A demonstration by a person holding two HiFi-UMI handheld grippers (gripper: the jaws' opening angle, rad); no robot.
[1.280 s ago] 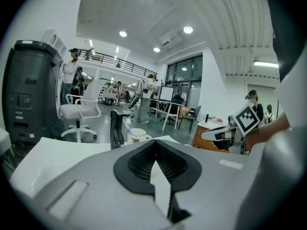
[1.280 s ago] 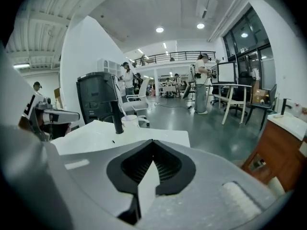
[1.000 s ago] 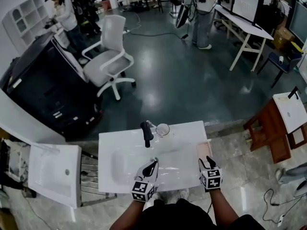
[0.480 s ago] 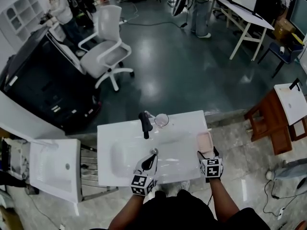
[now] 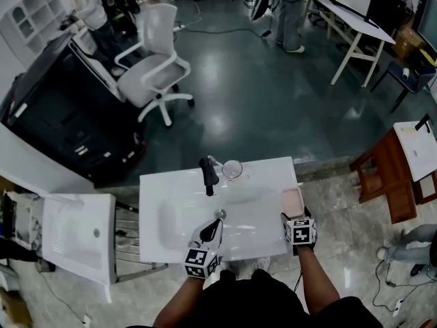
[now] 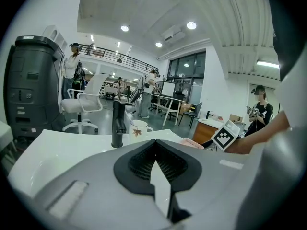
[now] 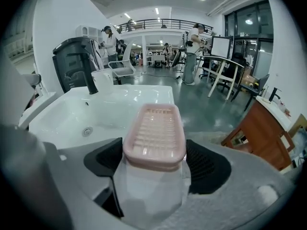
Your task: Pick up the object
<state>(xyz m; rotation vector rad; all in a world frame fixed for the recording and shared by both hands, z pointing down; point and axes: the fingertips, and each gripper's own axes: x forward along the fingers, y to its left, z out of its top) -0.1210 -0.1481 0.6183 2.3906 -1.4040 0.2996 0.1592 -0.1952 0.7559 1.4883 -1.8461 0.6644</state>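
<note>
A pink ribbed soap dish [image 7: 156, 131] lies on the right rim of the white sink [image 5: 153, 251]; in the head view the soap dish [image 5: 292, 200] sits just beyond the marker cube. My right gripper [image 7: 154, 159] straddles the dish's near end. Its jaws have just been opening and stand wide, with small gaps between pads and dish. My left gripper [image 5: 218, 223] hangs over the basin near the drain [image 5: 220, 214], its jaws shut on nothing. In the left gripper view the left gripper [image 6: 154, 145] points at the faucet [image 6: 117, 123].
A black faucet [image 5: 208, 175] and a cup [image 5: 232, 169] stand at the sink's far rim. A second white sink [image 5: 75, 241] sits to the left, and a brown wooden cabinet [image 5: 382, 176] to the right. A white office chair [image 5: 160, 67] and people stand further off.
My right gripper has come down and forward over the soap dish's near end, and its jaws have spread apart. The left gripper has kept still.
</note>
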